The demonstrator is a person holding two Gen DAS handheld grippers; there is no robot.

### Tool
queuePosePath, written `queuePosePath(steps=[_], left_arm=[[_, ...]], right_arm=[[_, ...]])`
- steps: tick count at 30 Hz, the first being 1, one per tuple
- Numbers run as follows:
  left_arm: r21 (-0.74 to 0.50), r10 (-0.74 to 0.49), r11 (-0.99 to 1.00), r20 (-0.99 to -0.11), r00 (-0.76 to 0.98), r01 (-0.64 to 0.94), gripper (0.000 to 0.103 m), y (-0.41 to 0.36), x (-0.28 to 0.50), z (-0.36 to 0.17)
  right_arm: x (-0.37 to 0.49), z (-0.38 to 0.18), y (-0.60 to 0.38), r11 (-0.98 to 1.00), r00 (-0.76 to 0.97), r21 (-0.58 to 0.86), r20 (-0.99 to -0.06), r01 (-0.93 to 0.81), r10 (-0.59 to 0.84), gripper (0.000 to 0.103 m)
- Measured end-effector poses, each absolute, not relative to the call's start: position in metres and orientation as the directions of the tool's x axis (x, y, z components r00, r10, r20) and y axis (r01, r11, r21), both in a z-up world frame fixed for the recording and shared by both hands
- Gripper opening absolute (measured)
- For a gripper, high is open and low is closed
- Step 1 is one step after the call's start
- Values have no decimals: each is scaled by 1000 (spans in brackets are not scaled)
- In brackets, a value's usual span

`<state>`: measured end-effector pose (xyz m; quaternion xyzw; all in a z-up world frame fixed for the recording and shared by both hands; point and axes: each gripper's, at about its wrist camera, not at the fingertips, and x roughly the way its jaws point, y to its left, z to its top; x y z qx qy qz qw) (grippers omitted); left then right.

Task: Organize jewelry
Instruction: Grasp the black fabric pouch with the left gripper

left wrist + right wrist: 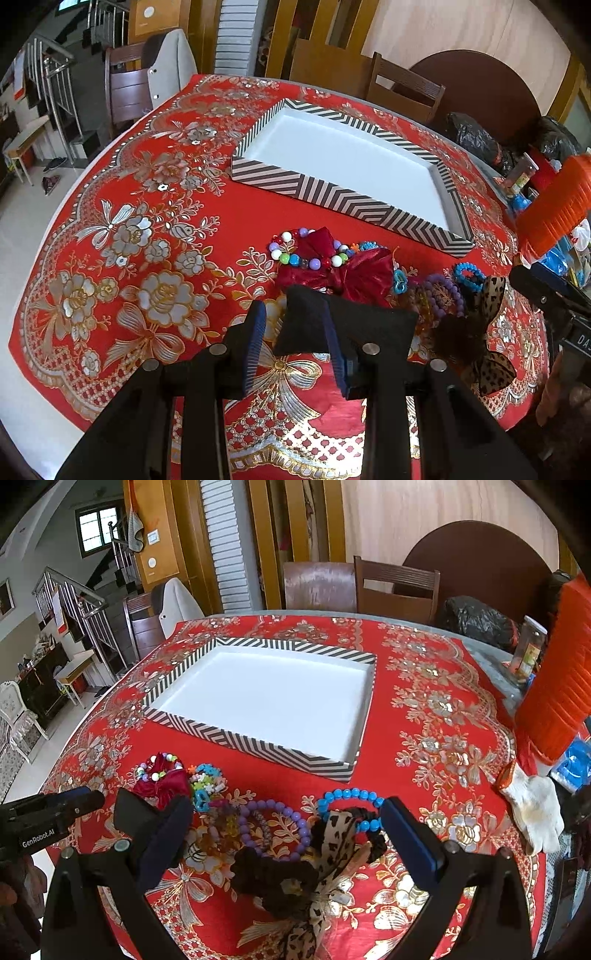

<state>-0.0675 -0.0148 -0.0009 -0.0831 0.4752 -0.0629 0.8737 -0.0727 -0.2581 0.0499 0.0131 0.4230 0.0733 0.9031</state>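
Observation:
A striped black-and-white tray (343,199) (251,746) with a white inside sits on the red tablecloth. In front of it lies a pile of jewelry: a multicolour bead bracelet (306,254) on a red bow (354,277), a purple bead bracelet (275,829), a blue bead bracelet (351,806) and a leopard-print bow (332,845). My left gripper (295,339) is open, its fingers low over the cloth just short of the red bow. My right gripper (288,834) is wide open, its fingers on either side of the purple bracelet and leopard bow.
An orange pleated object (557,679) stands at the table's right edge, with a white glove (535,808), a jar (528,650) and black bags (476,622) near it. Wooden chairs (395,587) stand behind the table. The left gripper (55,812) shows at the left of the right wrist view.

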Motion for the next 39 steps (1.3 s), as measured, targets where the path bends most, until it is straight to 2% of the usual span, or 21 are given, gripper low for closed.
queuePosePath(steps=[9,14,25,32,34,36,39], left_arm=[[-235,-224,971,-830,511,43,42,-18,-60,-11],[-308,-295,950,-834,466,52,42,-17,-53,-23],[-303,-291,952,-857,426,41,45,-22,-41,-43],[-268,-262,962,-858,441,50,45,-26,-41,-46],[-266,-260,963,-853,453,52,40,-26,-41,-46],[-255,-251,965,-852,459,54,29,-26,-41,-45],[-257,-255,965,-845,470,61,22,-25,-43,-42]], right_arm=[[-69,50,-267,989,625,102,-767,-104,145,103],[-68,49,-267,988,616,103,-773,-113,151,103],[-62,43,-266,983,598,117,-782,-140,178,102],[-58,41,-273,981,586,137,-788,-135,191,96],[-58,40,-274,981,584,141,-789,-135,194,96],[-58,41,-273,980,582,143,-789,-137,197,96],[-59,42,-273,978,583,151,-785,-143,207,96]])
